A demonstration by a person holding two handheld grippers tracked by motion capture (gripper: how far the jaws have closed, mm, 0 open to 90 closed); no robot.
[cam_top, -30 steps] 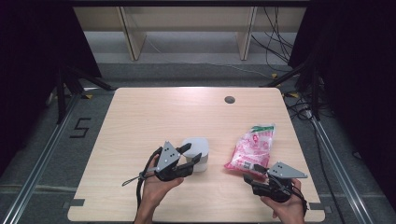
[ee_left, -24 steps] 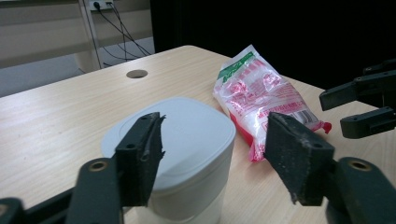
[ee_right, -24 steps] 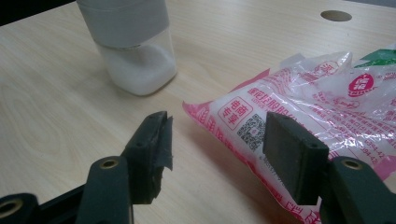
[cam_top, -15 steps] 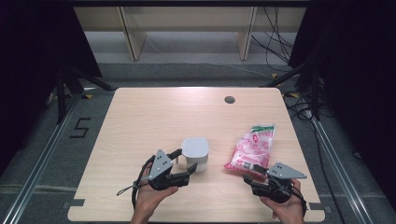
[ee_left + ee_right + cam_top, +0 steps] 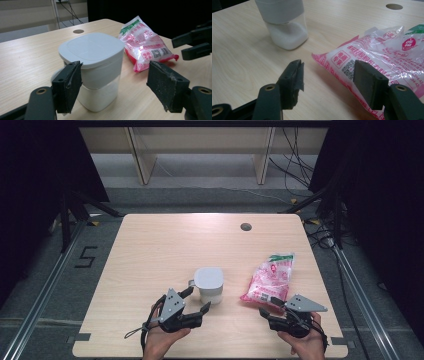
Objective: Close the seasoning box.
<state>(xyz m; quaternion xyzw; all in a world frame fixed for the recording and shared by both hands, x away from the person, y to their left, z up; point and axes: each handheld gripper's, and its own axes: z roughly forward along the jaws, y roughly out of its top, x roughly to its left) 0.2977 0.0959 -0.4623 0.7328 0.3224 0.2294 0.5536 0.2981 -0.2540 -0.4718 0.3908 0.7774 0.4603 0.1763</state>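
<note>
Left gripper (image 5: 195,301) fingers just opened, apart, clear of upright lidded canister (image 5: 208,284) straight ahead. Right gripper (image 5: 268,306) fingers apart, salt bag (image 5: 268,279) corner just ahead.

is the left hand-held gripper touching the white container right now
Apart. In the left gripper view the left hand-held gripper stands open, bare table showing between its right pad and the white container; the left pad sits in front.

White jar, pink bag, pale wood

The jar (image 5: 93,67) has a white lid and a clear body holding white grains; the bag (image 5: 268,279) is clear plastic printed pink and red with a green top strip — the table (image 5: 165,245) is light wood grain, and the gripper pads (image 5: 68,85) are black.
</note>
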